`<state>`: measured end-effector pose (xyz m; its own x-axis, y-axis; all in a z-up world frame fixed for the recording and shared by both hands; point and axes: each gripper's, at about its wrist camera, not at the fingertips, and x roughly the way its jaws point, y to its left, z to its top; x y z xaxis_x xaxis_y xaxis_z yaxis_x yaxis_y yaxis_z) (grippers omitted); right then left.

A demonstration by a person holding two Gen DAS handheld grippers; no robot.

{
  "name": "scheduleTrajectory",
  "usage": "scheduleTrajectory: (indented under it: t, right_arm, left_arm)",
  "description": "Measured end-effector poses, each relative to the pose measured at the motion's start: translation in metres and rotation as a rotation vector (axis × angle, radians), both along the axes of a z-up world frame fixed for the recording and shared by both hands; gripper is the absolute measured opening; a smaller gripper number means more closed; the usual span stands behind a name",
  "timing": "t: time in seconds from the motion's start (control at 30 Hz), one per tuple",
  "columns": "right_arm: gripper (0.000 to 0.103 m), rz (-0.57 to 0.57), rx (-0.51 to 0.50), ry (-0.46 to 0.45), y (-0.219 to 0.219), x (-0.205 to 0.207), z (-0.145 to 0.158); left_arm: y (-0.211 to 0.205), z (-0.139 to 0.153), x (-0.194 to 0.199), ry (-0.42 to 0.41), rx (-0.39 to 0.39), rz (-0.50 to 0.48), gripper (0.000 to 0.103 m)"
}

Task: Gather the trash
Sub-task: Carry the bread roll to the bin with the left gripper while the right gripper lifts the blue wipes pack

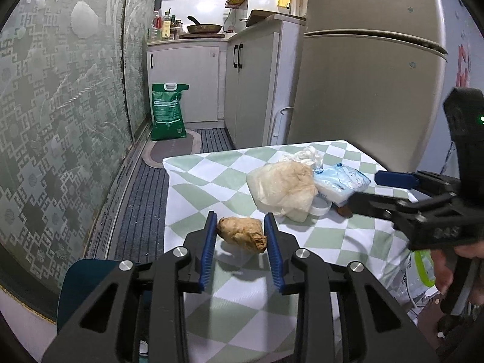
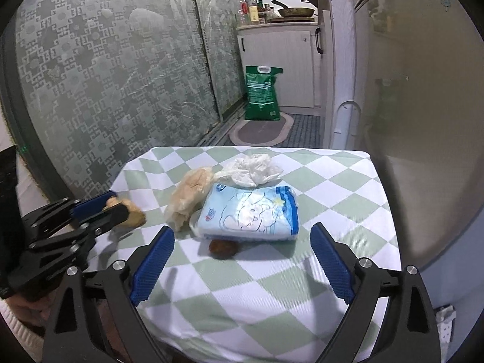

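My left gripper [image 1: 241, 242] is shut on a crumpled brown paper wad [image 1: 242, 234], held just above the checked tablecloth [image 1: 211, 187]; it also shows in the right wrist view [image 2: 133, 210]. My right gripper [image 2: 242, 260] is open and empty, its blue pads on either side of a blue tissue pack [image 2: 251, 211] with white tissue [image 2: 254, 168] sticking out. A small brown scrap [image 2: 222, 248] lies in front of the pack. A crumpled plastic bag with brownish paper [image 1: 284, 190] lies beside the pack, also seen in the right wrist view [image 2: 187, 196].
A fridge [image 1: 363, 90] stands right behind the table. White cabinets [image 1: 251, 90], a green sack [image 1: 168, 112] and a floor mat [image 1: 172, 148] lie beyond. A patterned glass door [image 1: 60, 106] runs along the left. A blue chair [image 1: 84, 278] stands at the table's left.
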<state>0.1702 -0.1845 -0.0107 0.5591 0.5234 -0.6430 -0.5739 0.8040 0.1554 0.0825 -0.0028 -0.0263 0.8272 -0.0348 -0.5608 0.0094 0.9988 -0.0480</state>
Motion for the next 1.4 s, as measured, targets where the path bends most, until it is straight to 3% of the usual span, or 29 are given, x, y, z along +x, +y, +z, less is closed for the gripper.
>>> scheduleTrajectory:
  t: [0.43,0.57,0.77,0.9,1.07,1.4]
  right_arm:
    - [0.092,-0.06,-0.032,0.005,0.018,0.014,-0.011]
    - [0.081,-0.083,-0.038,0.004,0.021,0.018,-0.012]
    - [0.08,-0.084,-0.065,-0.008,0.023,0.021,-0.015]
    - [0.073,-0.09,-0.072,-0.008,0.023,0.024,-0.014]
    - [0.073,-0.119,-0.064,-0.028,0.015,0.021,0.002]
    - [0.073,-0.091,-0.088,-0.146,0.031,-0.002,0.043]
  left_arm:
    - [0.012,0.0,-0.012,0.003,-0.004,-0.019,0.034]
    - [0.018,0.0,-0.016,0.005,-0.006,-0.019,0.034]
    - [0.026,0.001,-0.021,0.005,-0.009,-0.018,0.034]
    - [0.033,0.004,-0.026,-0.005,-0.023,-0.02,0.034]
    - [0.044,0.01,-0.033,-0.02,-0.078,-0.028,0.033]
    - [0.07,0.014,-0.046,-0.04,-0.082,0.016,0.033]
